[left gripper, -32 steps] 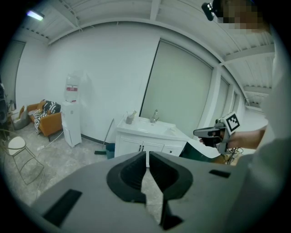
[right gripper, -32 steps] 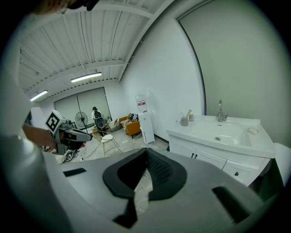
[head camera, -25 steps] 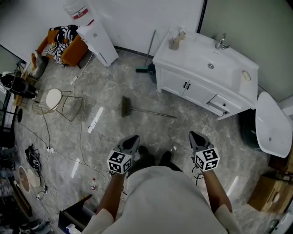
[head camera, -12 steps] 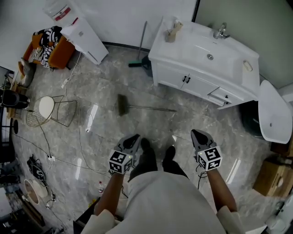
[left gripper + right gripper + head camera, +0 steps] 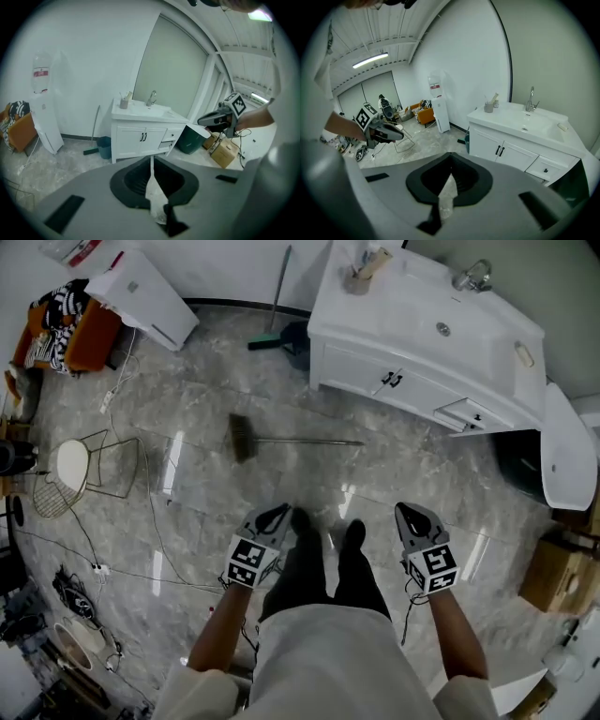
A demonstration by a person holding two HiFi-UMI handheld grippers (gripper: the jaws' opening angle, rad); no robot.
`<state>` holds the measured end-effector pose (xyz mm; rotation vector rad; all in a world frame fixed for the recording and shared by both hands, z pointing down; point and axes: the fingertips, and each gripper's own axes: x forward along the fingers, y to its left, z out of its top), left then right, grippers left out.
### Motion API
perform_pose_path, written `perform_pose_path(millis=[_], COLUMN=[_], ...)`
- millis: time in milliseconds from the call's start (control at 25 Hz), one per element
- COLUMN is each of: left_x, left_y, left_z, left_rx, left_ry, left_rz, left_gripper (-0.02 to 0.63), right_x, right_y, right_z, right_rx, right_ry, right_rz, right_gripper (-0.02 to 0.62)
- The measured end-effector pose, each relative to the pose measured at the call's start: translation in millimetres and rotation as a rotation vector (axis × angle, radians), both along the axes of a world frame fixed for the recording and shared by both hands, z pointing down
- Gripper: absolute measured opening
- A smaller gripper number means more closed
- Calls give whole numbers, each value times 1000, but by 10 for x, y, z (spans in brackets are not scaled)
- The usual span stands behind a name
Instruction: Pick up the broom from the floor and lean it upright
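"Where is the broom in this shot?"

"Your broom (image 5: 292, 440) lies flat on the grey marble floor (image 5: 187, 549), centre of the head view. Its bristles are at the left and its handle runs right, below the white sink cabinet (image 5: 412, 381)."

"And the claws?"

"Your left claw (image 5: 275, 515), lower centre-left, is clenched with nothing between its jaws. Your right claw (image 5: 412, 512), lower centre-right, is likewise clenched and empty. Both hover below the broom in the frame and apart from it, with your shoes (image 5: 302, 521) between them. A second broom (image 5: 278, 296) leans on the wall at top centre."
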<state>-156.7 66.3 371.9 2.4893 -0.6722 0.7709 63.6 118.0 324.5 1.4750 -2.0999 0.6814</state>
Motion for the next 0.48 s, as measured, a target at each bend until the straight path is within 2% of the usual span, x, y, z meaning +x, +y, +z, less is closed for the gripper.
perform_pose_path(millis=[80,240,480], left_x=[-38,-77,12], left_y=[-96,-284,-518], left_z=[168,488,1003], left_rx=[-7,45,29], left_ry=[0,-37,-42], left_rz=[28,108,132], left_gripper=[23,23,23], right_x=[-124,-276,-251], right_y=[-85,-237,-396], right_z=[132,386,907], right_rx=[-5,-3,-21], right_ry=[-1,14,-11], right_rz=[6,9,38], right_gripper=[2,2,2])
